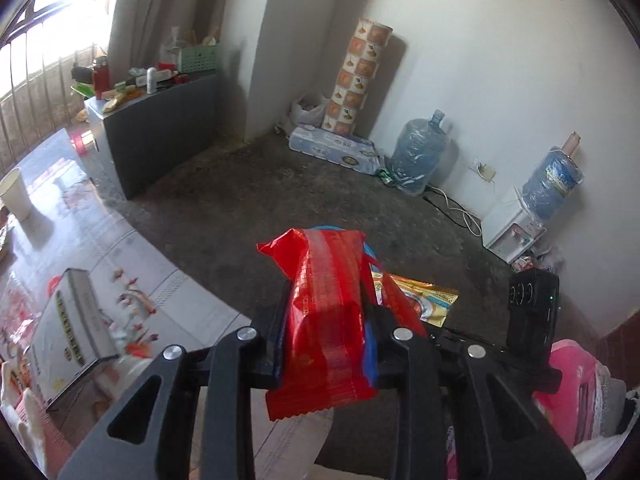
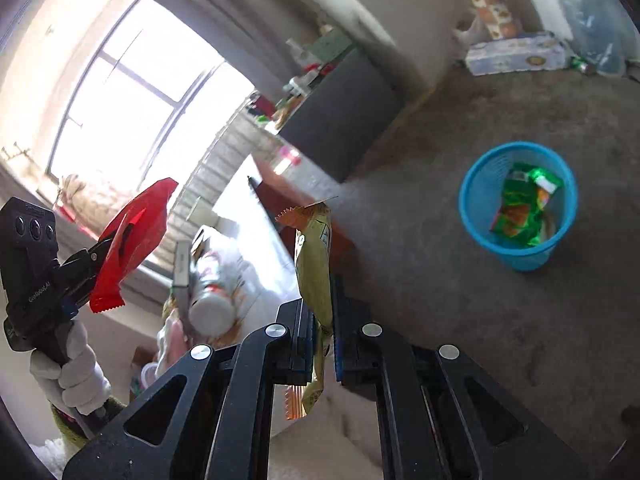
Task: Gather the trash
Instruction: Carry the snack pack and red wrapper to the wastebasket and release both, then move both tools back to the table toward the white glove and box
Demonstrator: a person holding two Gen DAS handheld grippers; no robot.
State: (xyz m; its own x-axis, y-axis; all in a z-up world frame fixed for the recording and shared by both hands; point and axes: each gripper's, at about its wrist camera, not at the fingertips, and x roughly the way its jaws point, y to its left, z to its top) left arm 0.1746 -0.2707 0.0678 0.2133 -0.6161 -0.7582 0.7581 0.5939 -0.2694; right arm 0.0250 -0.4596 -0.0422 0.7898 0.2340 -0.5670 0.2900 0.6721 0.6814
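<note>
1. As seen from the left wrist view, the left gripper (image 1: 326,320) is closed on a red wrapper (image 1: 326,320), which stands upright between the jaws, with both ends sticking out past them.
2. Behind the red wrapper, a yellow wrapper (image 1: 420,300) shows just to its right, with a strip of blue rim above the red wrapper's top edge.
3. At right in the same view, the camera body of the right gripper (image 1: 532,304) faces the lens.
4. A table (image 1: 100,248) lies at left, bearing a box (image 1: 72,328) and a paper cup (image 1: 16,194).
5. Two water jugs (image 1: 418,152) stand by the far wall, one on the floor and one on a white dispenser (image 1: 512,232).
6. In the right wrist view, the right gripper (image 2: 322,320) is clamped on the yellow wrapper (image 2: 316,264), held edge-on and upright, its crimped ends showing above and below the jaws.
7. A blue bin (image 2: 518,204) stands on the floor, well apart to the right of the gripper, with a green wrapper (image 2: 524,208) inside.
8. At left, the left gripper (image 2: 108,252), held in a white-gloved hand (image 2: 76,376), pinches the red wrapper (image 2: 132,236), which is tilted.
9. The table (image 2: 256,232) lies between the two grippers in this view, with a can (image 2: 212,304) on its side beside the box (image 2: 182,276).
</note>
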